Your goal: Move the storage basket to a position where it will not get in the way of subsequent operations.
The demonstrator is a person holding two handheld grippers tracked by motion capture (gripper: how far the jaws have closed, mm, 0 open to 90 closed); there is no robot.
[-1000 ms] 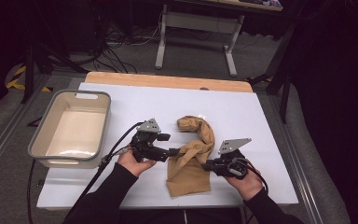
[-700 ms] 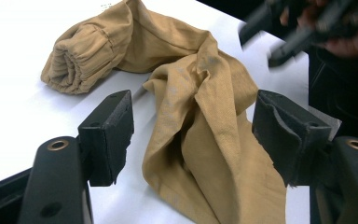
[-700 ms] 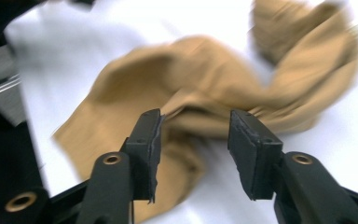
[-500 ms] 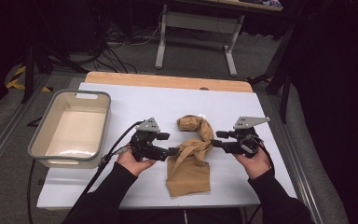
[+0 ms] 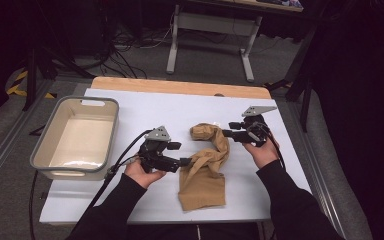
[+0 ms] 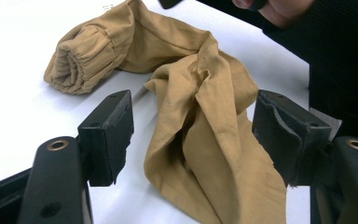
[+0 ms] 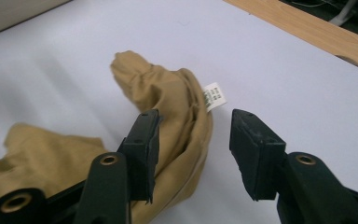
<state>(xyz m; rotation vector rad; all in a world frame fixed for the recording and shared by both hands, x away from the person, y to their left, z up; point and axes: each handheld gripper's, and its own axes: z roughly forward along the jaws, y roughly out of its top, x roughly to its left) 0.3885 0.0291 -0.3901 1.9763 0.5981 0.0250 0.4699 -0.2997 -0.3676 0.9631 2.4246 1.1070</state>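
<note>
Tan cloth garment (image 5: pixel 204 167), soft and wrinkled, lies crumpled on the white table (image 5: pixel 145 107) right of the grey plastic bin (image 5: pixel 75 137). One end is a rolled, gathered cuff (image 6: pixel 77 60); a small white tag (image 7: pixel 213 96) sticks out. Left gripper (image 5: pixel 186 161) at the cloth's left edge, jaws apart around a fold, not pressing. Right gripper (image 5: pixel 226 133) at its far end, jaws apart, just been opening, one pad against the fabric.

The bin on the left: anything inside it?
The bin looks empty: its pale floor shows bare. The strip just behind the near wall is hidden from the high view.
</note>
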